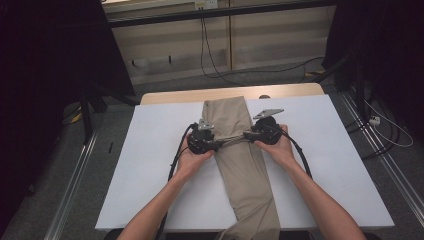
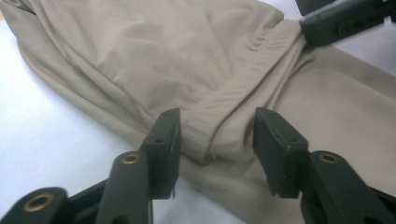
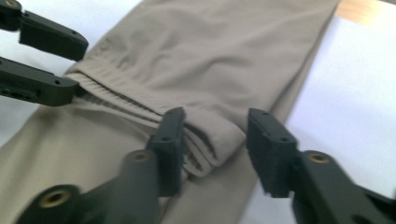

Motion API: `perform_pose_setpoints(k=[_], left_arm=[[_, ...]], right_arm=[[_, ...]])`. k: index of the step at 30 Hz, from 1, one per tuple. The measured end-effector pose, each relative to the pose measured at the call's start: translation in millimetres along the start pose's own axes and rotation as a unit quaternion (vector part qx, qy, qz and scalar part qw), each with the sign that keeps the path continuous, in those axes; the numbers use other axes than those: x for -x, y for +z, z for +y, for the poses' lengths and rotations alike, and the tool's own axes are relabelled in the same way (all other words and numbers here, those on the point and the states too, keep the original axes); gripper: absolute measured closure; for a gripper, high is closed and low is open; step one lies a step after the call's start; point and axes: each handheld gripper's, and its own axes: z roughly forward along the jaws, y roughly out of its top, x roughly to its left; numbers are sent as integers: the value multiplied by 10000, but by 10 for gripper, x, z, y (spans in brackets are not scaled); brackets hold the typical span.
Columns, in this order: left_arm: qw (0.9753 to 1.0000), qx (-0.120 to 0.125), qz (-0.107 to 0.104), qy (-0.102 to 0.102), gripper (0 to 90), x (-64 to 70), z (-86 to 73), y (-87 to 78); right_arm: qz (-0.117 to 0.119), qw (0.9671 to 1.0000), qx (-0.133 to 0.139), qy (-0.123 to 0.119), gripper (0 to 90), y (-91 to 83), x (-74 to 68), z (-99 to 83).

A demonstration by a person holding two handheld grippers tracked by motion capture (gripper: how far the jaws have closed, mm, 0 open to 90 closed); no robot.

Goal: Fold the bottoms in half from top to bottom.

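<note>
Jaws spread on both — my left gripper (image 2: 217, 140) and right gripper (image 3: 215, 140) each straddle a corner of the folded hem of the trousers (image 1: 240, 150), which lie lengthwise on the white surface (image 1: 150, 165) — soft, light, limp cloth, so I'd pinch those thick corners.

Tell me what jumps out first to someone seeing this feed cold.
A long tan cloth runs down the middle of the white table, folded back on itself. The left claw and right claw sit at opposite ends of the folded hem, both with jaws apart around the hem's corners.
</note>
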Motion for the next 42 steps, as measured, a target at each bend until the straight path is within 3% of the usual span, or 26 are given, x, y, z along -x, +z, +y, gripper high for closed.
perform_pose_setpoints(k=[5,7,12,15,17,20,27,32,35,37,42], left_arm=[[10000,-16,-3,-44,563,-22,-7,-7],[9999,13,-2,-116,582,-36,2,7],[9994,115,-34,-320,687,-73,28,72],[9996,-8,-56,-281,759,-81,77,93],[9993,-5,-96,-372,839,-98,108,99],[9975,105,-234,-655,876,-119,159,58],[9958,506,-563,-516,879,38,303,-266],[9948,536,-821,-291,879,246,246,-453],[9929,509,-1041,-263,879,360,147,-545],[9928,459,-1100,-112,879,438,86,-613],[9906,406,-1306,48,879,615,-70,-764]], right_arm=[[36,9997,-46,-226,675,25,-30,37],[64,9998,-28,-208,698,33,-22,41],[58,9997,12,-237,730,95,6,30],[45,9996,-39,-261,728,126,26,15],[92,9996,-71,-245,797,142,40,8],[106,9997,-32,-204,849,121,31,27],[403,9979,511,71,853,-239,76,123],[610,9966,546,10,852,-510,5,42],[716,9961,521,-62,852,-672,-77,-62],[801,9954,493,-180,851,-786,-153,-138],[1007,9936,428,-288,851,-973,-309,-311]])
